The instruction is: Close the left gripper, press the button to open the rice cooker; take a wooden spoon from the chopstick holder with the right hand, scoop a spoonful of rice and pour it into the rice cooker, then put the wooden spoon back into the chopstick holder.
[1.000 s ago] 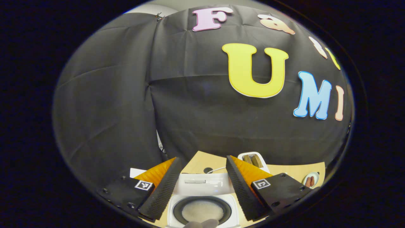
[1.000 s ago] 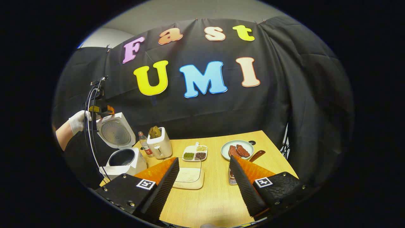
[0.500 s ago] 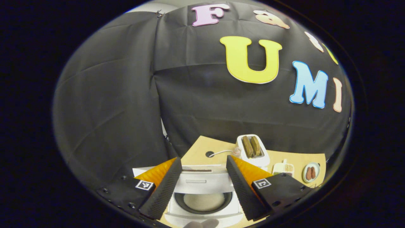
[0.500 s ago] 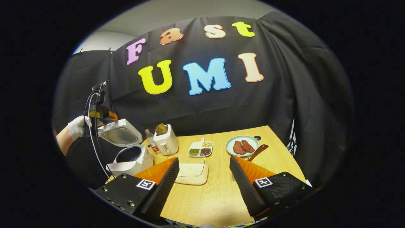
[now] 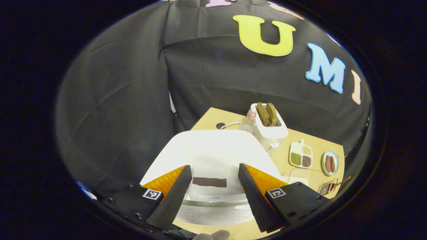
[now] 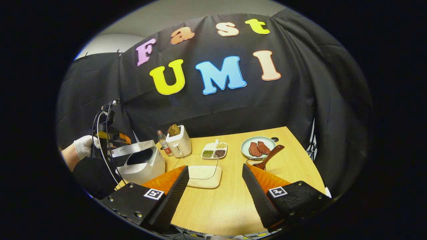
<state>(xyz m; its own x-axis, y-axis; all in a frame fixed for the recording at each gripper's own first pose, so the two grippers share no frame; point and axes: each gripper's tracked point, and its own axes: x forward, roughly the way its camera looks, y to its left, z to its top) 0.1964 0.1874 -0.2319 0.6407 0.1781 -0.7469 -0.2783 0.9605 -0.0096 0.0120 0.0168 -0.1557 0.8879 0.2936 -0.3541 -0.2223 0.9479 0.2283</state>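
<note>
In the left gripper view, the left gripper [image 5: 211, 196] hangs with its jaws spread wide and nothing between them, just above the white lid [image 5: 213, 153] of the rice cooker [image 5: 213, 206]. The lid lies nearly flat and hides the pot; whether it is latched cannot be told from here. Beyond it stand a clear bottle [image 5: 248, 121] and a white toaster [image 5: 269, 128] holding two brown slices.

In the right gripper view, the right gripper [image 6: 215, 196] is also wide open and holds nothing, poised over the bare near part of the wooden table [image 6: 220, 206]. Just past its fingers lies a shallow tray of rice [image 6: 204, 176]. To the right, the wooden spoon [image 6: 268, 156] leans out of the chopstick holder [image 6: 252, 162], whose lower part is cut off behind the right finger. Farther back sit a divided dish of grains [image 6: 214, 152] and a plate [image 6: 249, 142] with two brown pieces of meat. At far left a gloved hand [image 6: 83, 146] holds the other gripper over the cooker, whose lid there shows a dark gap beneath it; that gripper's fingers are too small to make out.
</note>
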